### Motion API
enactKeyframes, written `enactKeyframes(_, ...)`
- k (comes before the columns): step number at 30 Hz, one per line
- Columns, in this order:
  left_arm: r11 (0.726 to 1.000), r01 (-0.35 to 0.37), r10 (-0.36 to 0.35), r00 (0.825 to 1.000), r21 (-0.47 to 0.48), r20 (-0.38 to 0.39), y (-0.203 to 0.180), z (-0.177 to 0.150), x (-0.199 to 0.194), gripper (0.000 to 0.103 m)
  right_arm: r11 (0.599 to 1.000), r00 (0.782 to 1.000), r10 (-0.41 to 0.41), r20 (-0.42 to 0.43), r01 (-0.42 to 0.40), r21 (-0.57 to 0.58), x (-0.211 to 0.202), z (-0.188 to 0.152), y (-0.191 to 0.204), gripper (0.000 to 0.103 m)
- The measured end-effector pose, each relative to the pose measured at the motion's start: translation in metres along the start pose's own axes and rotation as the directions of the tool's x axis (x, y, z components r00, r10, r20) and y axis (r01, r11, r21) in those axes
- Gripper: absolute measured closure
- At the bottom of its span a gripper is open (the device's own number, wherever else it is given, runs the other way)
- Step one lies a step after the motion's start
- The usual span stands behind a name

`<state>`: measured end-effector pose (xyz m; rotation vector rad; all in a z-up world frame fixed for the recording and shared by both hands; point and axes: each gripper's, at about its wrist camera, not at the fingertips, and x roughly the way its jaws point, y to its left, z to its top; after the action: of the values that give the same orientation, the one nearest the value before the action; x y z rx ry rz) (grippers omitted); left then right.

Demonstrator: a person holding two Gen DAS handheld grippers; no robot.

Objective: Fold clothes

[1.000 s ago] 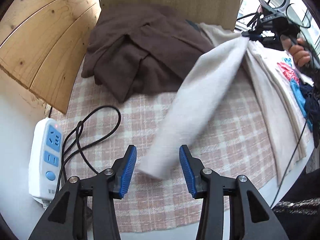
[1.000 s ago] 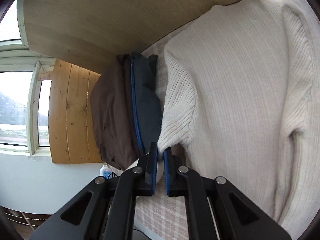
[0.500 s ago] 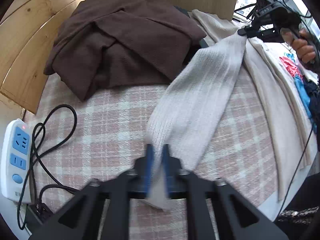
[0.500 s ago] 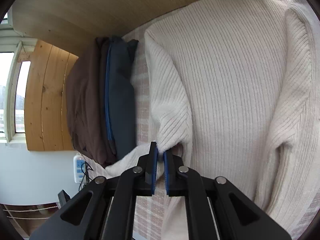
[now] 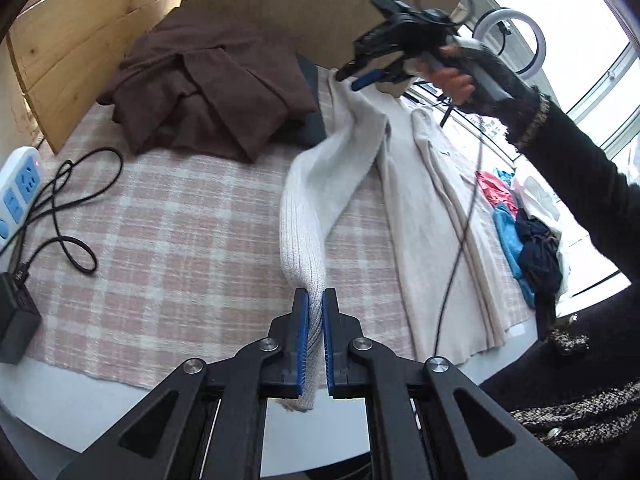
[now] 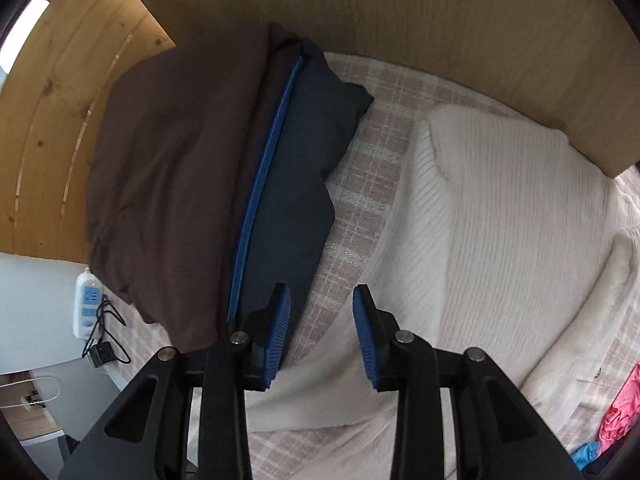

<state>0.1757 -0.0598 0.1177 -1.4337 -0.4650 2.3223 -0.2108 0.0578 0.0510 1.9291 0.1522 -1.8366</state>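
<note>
A cream ribbed sweater lies flat on the pink plaid cloth. Its long sleeve runs from the body toward the table's near edge. My left gripper is shut on the cuff end of that sleeve, and the cuff hangs out below the pads. In the left wrist view my right gripper hovers open above the sleeve's shoulder end, held by a hand. In the right wrist view the right gripper is open above the sleeve, with nothing between its pads.
A brown garment lies folded on a dark blue one at the back left, against a wooden panel. A white power strip with black cables sits left. Coloured clothes are heaped at the right. A ring light stands behind.
My left gripper went from open to shut on the sleeve's cuff. My right gripper let go of the sleeve's upper end, opened and lifted.
</note>
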Motion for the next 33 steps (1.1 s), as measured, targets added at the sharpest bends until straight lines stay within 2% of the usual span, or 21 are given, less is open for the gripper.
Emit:
enactKeyframes(2, 0.999, 0.051, -0.051, 0.999, 0.004, -0.014, -0.011, -0.009, 0.007, 0.097, 0.997, 0.996, -0.078, -0.030, 0.078, -0.013, 0.014, 0.002, 0.004, 0.071)
enactKeyframes(5, 0.995, 0.092, -0.090, 0.994, 0.023, -0.059, -0.026, -0.020, 0.020, 0.097, 0.981, 0.980, -0.190, -0.050, 0.189, -0.034, 0.027, 0.003, 0.003, 0.071)
enactKeyframes(10, 0.996, 0.081, -0.077, 0.994, 0.049, -0.077, -0.035, -0.024, 0.026, 0.097, 0.973, 0.972, -0.226, -0.059, 0.222, -0.066, 0.034, 0.008, 0.004, 0.072)
enactKeyframes(12, 0.998, 0.046, -0.044, 0.998, 0.041, -0.049, -0.031, -0.025, 0.020, 0.097, 0.965, 0.967, -0.249, -0.046, 0.244, -0.095, 0.033, 0.010, 0.006, 0.089)
enactKeyframes(13, 0.999, 0.018, -0.017, 0.999, 0.031, -0.028, -0.025, -0.024, 0.013, 0.097, 0.972, 0.974, -0.223, -0.043, 0.219, -0.091, 0.030, 0.012, 0.005, 0.099)
enactKeyframes(15, 0.999, -0.052, 0.051, 0.998, 0.016, 0.023, -0.016, -0.023, -0.005, 0.097, 0.996, 0.997, -0.076, -0.028, 0.075, -0.037, 0.016, 0.019, -0.002, 0.099)
enactKeyframes(16, 0.997, -0.080, 0.080, 0.995, 0.015, 0.054, -0.015, -0.019, -0.017, 0.097, 1.000, 1.000, 0.016, -0.001, -0.016, -0.005, 0.004, 0.023, -0.005, 0.099)
enactKeyframes(18, 0.991, -0.132, 0.130, 0.985, 0.010, 0.116, -0.012, -0.013, -0.043, 0.097, 0.983, 0.981, 0.179, 0.067, -0.181, 0.011, -0.023, 0.030, -0.008, 0.099)
enactKeyframes(21, 0.986, -0.168, 0.162, 0.970, 0.021, 0.179, -0.023, -0.006, -0.072, 0.097, 0.946, 0.934, 0.318, 0.161, -0.324, 0.010, -0.059, 0.034, -0.021, 0.099)
enactKeyframes(22, 0.987, -0.157, 0.148, 0.972, 0.036, 0.181, -0.029, -0.006, -0.074, 0.097, 0.932, 0.919, 0.353, 0.175, -0.361, 0.017, -0.064, 0.033, -0.029, 0.099)
enactKeyframes(24, 0.989, -0.127, 0.112, 0.978, 0.072, 0.177, -0.042, -0.005, -0.075, 0.097, 0.915, 0.904, 0.389, 0.176, -0.402, 0.042, -0.063, 0.029, -0.050, 0.099)
enactKeyframes(30, 0.973, -0.035, 0.027, 0.999, 0.228, 0.036, -0.103, -0.016, -0.024, 0.097, 0.898, 0.904, 0.397, 0.156, -0.418, 0.137, -0.048, 0.005, -0.110, 0.099)
enactKeyframes(31, 0.972, -0.018, 0.017, 1.000, 0.233, 0.003, -0.109, -0.021, -0.015, 0.096, 0.909, 0.918, 0.372, 0.139, -0.390, 0.148, -0.042, -0.005, -0.120, 0.099)
enactKeyframes(33, 0.970, 0.017, -0.002, 0.998, 0.241, -0.064, -0.121, -0.030, 0.004, 0.096, 0.957, 0.969, 0.240, 0.067, -0.247, 0.152, -0.033, -0.014, -0.132, 0.095)
